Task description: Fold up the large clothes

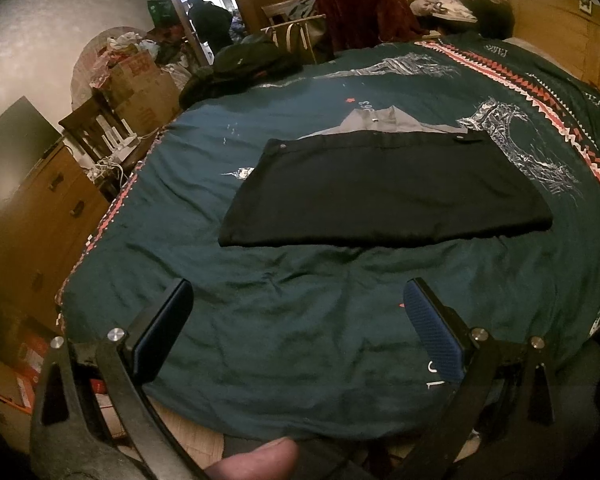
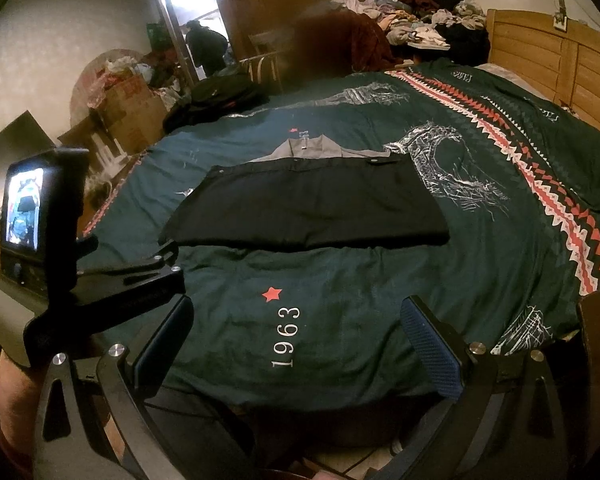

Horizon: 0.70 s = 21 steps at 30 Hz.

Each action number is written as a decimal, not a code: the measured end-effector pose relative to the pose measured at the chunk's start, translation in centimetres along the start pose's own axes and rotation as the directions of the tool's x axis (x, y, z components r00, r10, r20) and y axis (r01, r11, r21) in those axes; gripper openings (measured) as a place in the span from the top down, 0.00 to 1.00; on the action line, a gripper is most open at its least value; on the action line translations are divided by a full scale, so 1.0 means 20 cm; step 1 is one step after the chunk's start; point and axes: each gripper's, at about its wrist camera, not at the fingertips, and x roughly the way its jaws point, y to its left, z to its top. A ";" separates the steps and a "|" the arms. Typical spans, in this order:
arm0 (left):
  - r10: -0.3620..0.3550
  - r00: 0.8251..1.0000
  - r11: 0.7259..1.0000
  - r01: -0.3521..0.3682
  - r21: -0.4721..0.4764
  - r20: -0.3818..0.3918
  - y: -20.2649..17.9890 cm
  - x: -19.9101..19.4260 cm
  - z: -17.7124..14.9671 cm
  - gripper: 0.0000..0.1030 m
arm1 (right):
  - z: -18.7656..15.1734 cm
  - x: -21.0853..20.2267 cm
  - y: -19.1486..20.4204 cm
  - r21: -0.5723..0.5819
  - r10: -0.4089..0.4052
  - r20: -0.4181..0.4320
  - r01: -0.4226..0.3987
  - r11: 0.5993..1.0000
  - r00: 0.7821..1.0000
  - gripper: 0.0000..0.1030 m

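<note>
A black garment lies folded into a flat rectangle on the dark green bedspread, with a grey collared part showing at its far edge. In the right wrist view the same black garment lies mid-bed with the grey collar behind it. My left gripper hovers open above the bed's near edge, short of the garment, nothing between its fingers. My right gripper is open too, above the "1963" print, holding nothing. The left gripper's body and camera screen show at the left of the right wrist view.
A heap of loose clothes lies at the bed's far corner by the wooden headboard. A dark bag sits on the bed's far left edge. Boxes, a chair and a dresser crowd the left. A person stands in the doorway.
</note>
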 end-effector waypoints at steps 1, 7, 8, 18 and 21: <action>0.000 1.000 1.000 0.000 0.000 0.000 -0.01 0.00 0.00 0.00 | 0.00 0.00 0.00 0.000 0.000 0.000 0.000 1.000 1.000 0.00; -0.019 1.000 1.000 0.019 -0.006 -0.003 -0.01 -0.01 0.00 0.00 | 0.00 0.00 0.00 -0.001 0.000 0.003 0.000 1.000 1.000 0.00; -0.028 1.000 1.000 0.028 -0.010 -0.006 0.00 -0.01 0.00 0.00 | 0.00 0.00 0.00 -0.002 0.001 0.005 -0.001 1.000 1.000 0.00; -0.115 0.993 0.993 0.115 -0.029 -0.025 -0.01 0.01 -0.01 0.00 | 0.03 -0.04 0.02 -0.026 -0.041 0.039 0.042 0.999 0.998 0.00; -0.147 0.989 0.988 0.146 -0.040 -0.022 -0.01 0.00 0.00 0.00 | 0.07 -0.04 -0.02 -0.022 -0.083 0.052 0.084 0.996 0.995 0.00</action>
